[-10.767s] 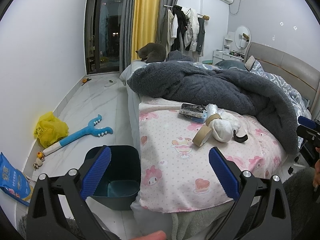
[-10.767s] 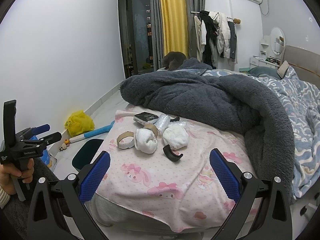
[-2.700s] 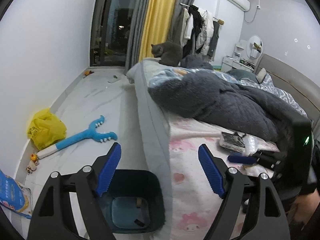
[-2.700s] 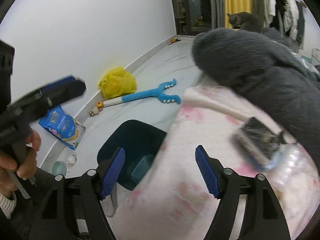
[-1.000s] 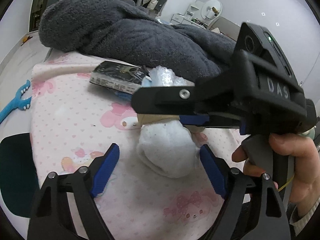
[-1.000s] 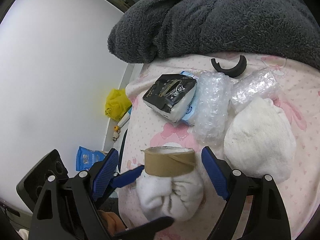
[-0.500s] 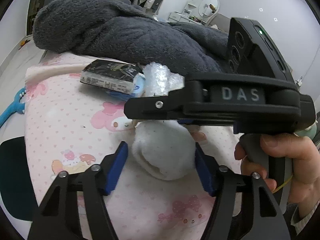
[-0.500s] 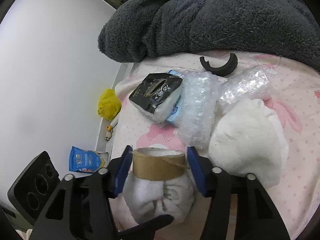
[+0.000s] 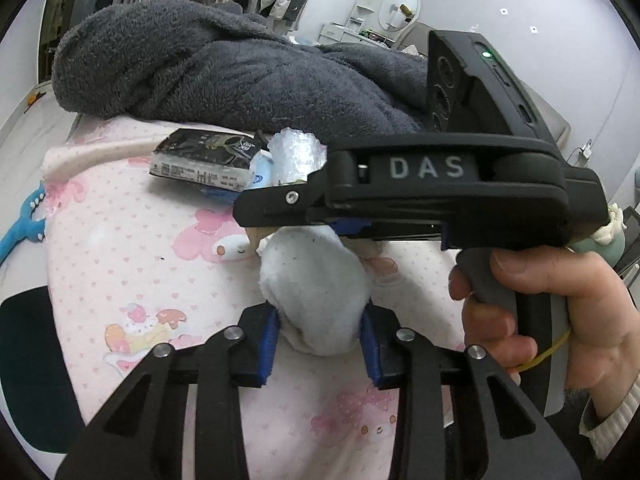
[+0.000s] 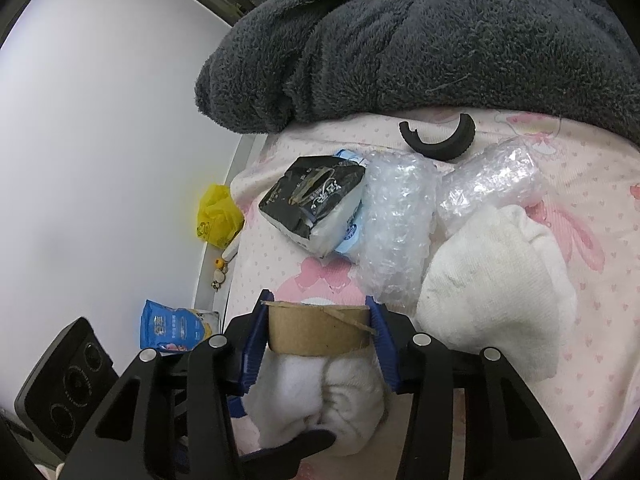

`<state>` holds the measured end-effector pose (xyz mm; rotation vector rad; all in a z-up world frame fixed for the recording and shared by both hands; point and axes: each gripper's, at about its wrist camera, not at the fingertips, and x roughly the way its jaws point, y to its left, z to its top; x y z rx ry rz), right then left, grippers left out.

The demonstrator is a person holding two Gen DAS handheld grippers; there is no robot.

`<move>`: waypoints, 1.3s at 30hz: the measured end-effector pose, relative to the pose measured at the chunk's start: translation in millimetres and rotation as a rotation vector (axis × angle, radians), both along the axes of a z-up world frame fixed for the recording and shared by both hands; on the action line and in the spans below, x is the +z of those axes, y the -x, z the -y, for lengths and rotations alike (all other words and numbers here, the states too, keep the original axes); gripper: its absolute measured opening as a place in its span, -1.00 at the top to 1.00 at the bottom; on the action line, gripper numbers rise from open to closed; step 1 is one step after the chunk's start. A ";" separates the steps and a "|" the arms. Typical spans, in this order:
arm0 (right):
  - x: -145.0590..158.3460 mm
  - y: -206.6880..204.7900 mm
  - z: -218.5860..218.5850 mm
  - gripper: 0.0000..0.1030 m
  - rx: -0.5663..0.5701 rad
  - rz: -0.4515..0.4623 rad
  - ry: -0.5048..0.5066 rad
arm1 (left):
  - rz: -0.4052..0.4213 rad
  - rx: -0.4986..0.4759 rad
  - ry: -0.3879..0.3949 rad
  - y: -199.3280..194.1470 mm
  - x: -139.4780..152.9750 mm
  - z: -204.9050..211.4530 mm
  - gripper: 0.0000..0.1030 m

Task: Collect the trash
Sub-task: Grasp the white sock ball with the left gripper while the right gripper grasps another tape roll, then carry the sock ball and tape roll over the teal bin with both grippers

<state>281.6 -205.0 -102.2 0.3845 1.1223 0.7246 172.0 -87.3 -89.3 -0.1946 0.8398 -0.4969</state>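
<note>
On the pink bedsheet [image 9: 120, 272] lies a pile of trash. My left gripper [image 9: 318, 344] is shut on a white cloth wad [image 9: 316, 292]. My right gripper [image 10: 318, 334] is shut on a brown cardboard tape roll [image 10: 318, 332] that sits on top of that same wad [image 10: 320, 396]. The right gripper's black body [image 9: 440, 184] crosses the left wrist view above the wad. A black tissue pack [image 10: 316, 204], two bubble-wrap pieces [image 10: 396, 232], a second white cloth wad [image 10: 496, 288] and a black plastic arc [image 10: 440, 140] lie beyond.
A dark grey fleece blanket [image 10: 420, 40] covers the bed behind the trash. A dark teal bin [image 9: 24, 360] stands on the floor at the bed's left edge. A yellow bag [image 10: 216, 216], a blue packet [image 10: 172, 328] and a blue toy [image 9: 24, 220] lie on the floor.
Both grippers have closed in: the left one has shut on the white cloth wad, the right one has shut on the cardboard tape roll.
</note>
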 end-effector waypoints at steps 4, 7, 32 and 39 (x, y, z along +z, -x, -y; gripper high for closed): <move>1.5 -0.9 -4.7 0.07 -0.005 0.002 0.000 | 0.006 0.003 0.000 6.9 3.0 -13.0 0.28; 3.3 -1.4 -9.7 0.07 -0.006 0.007 -0.002 | 0.011 0.012 0.003 12.1 6.1 -22.2 0.29; 6.7 -4.8 -65.8 0.07 0.002 0.039 0.033 | 0.057 0.176 -0.008 46.2 33.3 -120.7 0.29; 19.5 -0.2 -91.1 0.07 0.039 0.085 0.035 | 0.033 0.254 -0.039 42.6 27.4 -152.8 0.29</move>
